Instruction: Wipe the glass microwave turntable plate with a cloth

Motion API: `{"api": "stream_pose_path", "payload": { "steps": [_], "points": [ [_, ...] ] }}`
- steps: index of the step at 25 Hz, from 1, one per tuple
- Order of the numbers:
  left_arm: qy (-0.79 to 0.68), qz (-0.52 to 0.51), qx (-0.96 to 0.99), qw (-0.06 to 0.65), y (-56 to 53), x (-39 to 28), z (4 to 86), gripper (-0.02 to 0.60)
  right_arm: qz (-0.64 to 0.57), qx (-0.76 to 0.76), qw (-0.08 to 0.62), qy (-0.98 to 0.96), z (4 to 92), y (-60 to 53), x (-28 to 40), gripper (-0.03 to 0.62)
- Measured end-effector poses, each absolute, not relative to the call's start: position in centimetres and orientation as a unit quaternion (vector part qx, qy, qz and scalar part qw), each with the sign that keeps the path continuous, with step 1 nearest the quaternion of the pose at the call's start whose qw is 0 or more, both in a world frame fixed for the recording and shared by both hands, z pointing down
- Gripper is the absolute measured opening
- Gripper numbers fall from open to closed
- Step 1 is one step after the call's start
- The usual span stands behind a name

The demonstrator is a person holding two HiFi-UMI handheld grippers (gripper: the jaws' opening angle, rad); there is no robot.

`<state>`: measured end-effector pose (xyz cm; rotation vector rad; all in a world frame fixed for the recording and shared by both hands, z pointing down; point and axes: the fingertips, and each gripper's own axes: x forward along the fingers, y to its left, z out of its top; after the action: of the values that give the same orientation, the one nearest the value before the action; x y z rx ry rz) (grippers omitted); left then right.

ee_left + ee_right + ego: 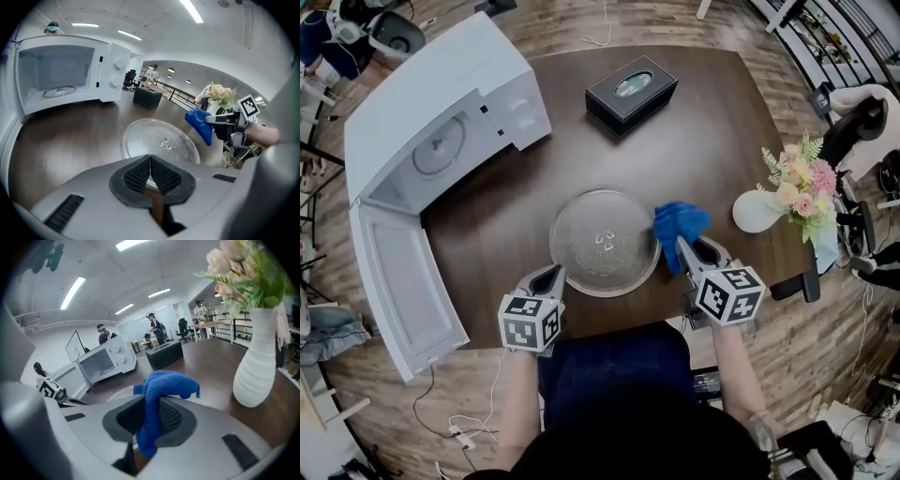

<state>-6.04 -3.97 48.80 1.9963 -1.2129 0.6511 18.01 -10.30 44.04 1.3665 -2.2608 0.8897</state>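
The glass turntable plate (605, 242) lies flat on the dark wooden table (712, 122), near its front edge. The right gripper (686, 246) is clamped on a blue cloth (680, 223) bunched over the plate's right rim. The left gripper (555, 276), jaws pressed together on nothing, sits at the plate's near-left rim, and an open white microwave (441, 122) stands further left.

Blue cloth (680, 225), clear plate (605, 242), white microwave (441, 84), dark brown table (703, 122).
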Motion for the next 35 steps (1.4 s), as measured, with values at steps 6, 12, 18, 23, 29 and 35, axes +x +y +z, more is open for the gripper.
{"api": "stream_pose_path", "payload": {
  "steps": [6,12,18,23,29,35],
  "points": [
    [-0.514,0.162,0.788,0.297,-6.9,-7.2,42.5,0.005,0.188,0.528,0.147,-0.815,38.5,-12.5,18.5,0.052],
    [-0.550,0.068,0.811,0.188,-9.9,-7.6,35.0,0.005,0.162,0.556,0.098,-0.809,35.7,-13.1,18.8,0.051],
    [-0.561,0.071,0.815,0.127,-9.7,-7.4,33.5,0.005,0.151,0.572,0.091,-0.801,35.4,-12.5,19.4,0.048],
    [-0.564,0.063,0.811,0.141,-9.0,-7.9,34.1,0.005,0.150,0.581,0.097,-0.794,35.5,-12.2,19.7,0.048],
    [-0.565,0.069,0.810,0.138,-8.8,-8.3,34.5,0.005,0.192,0.583,0.075,-0.786,35.9,-12.3,20.0,0.048],
    [-0.560,0.073,0.812,0.146,-8.5,-8.0,34.9,0.005,0.201,0.580,0.081,-0.785,36.0,-12.3,19.1,0.048]
  ]
}}
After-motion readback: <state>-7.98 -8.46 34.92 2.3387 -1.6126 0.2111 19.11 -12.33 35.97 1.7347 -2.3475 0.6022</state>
